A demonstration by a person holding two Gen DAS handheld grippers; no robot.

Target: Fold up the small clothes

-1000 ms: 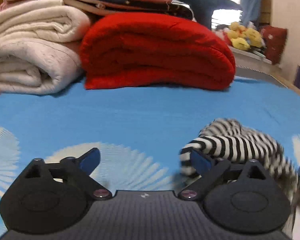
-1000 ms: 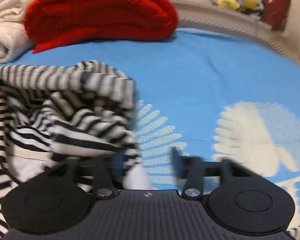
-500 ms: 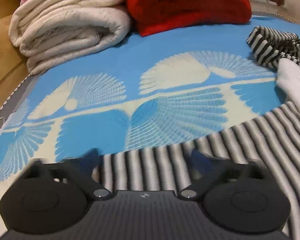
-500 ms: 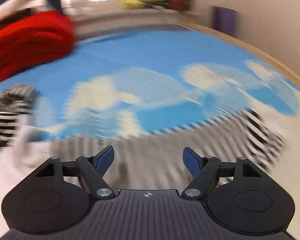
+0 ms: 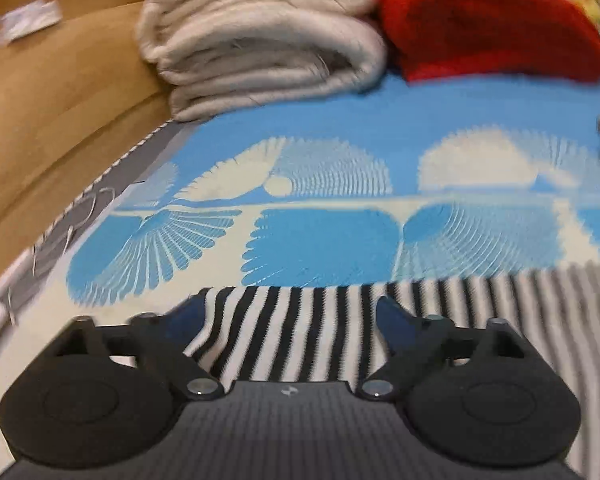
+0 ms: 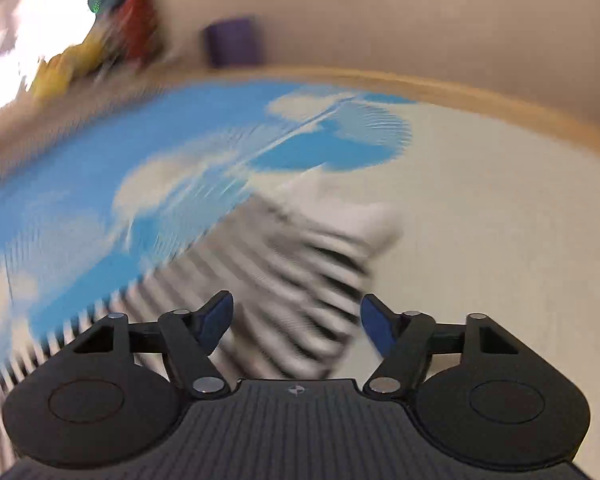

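A black-and-white striped garment lies spread flat on the blue and cream patterned mat. My left gripper is open, its blue pads straddling the garment's left corner edge just above the cloth. In the right wrist view the same striped garment shows blurred, with a sleeve running away from the camera. My right gripper is open over that sleeve end, with nothing between its pads.
Folded cream blankets and a folded red blanket are stacked at the mat's far side. A wooden frame runs along the left, a wooden edge and wall along the right. A purple box stands by the wall.
Both grippers have swung outward and down from the bunched garment to its spread edges: the left toward the left corner, the right toward the right sleeve. The right gripper has opened wider.
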